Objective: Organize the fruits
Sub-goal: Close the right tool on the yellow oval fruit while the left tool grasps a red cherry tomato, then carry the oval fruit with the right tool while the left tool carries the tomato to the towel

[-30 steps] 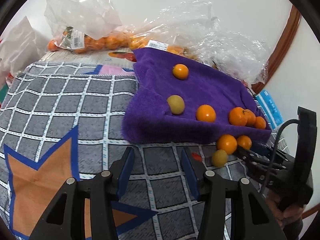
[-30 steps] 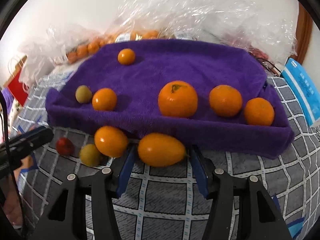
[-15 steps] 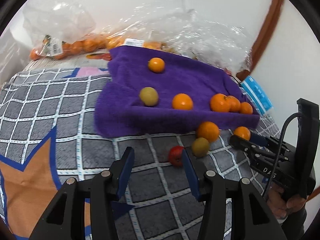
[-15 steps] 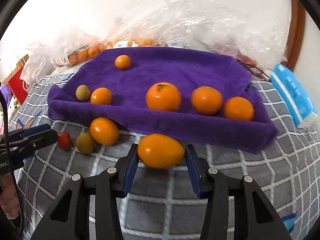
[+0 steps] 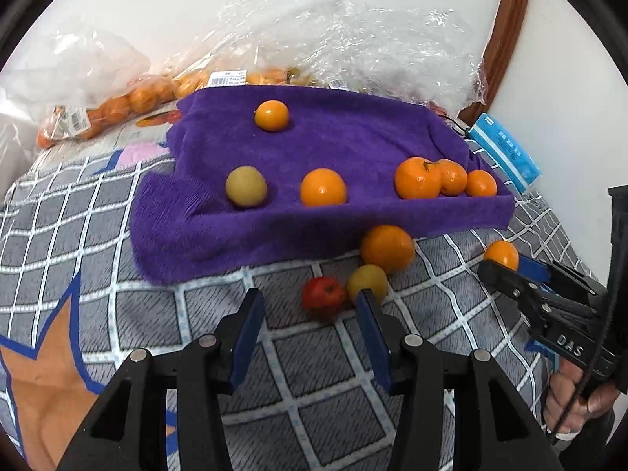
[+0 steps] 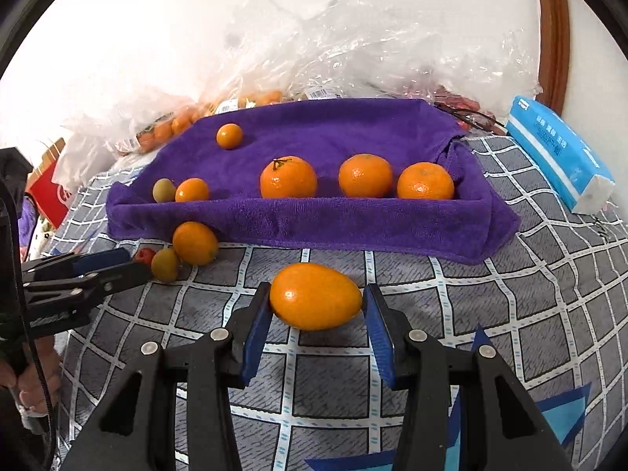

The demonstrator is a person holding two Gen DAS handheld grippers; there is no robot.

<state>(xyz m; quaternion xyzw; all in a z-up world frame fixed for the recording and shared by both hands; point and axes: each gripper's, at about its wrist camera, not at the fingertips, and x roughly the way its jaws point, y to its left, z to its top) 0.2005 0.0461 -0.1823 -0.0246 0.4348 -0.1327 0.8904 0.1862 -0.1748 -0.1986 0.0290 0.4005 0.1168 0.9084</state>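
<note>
The purple towel (image 6: 314, 231) lies along the bed's far edge, with six fruits on it. A second ago the right gripper (image 6: 316, 314) stood wider around the oval orange (image 6: 316, 301); now its pads pinch the fruit, off the towel's near edge, ready to lift. The left gripper (image 5: 308, 327), part open and empty, has swung toward the red fruit (image 5: 324, 298).

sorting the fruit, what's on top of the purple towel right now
On the purple towel: three mandarins in a row, two smaller orange fruits and one yellow-green fruit. Its far edge is hidden by plastic bags.
</note>
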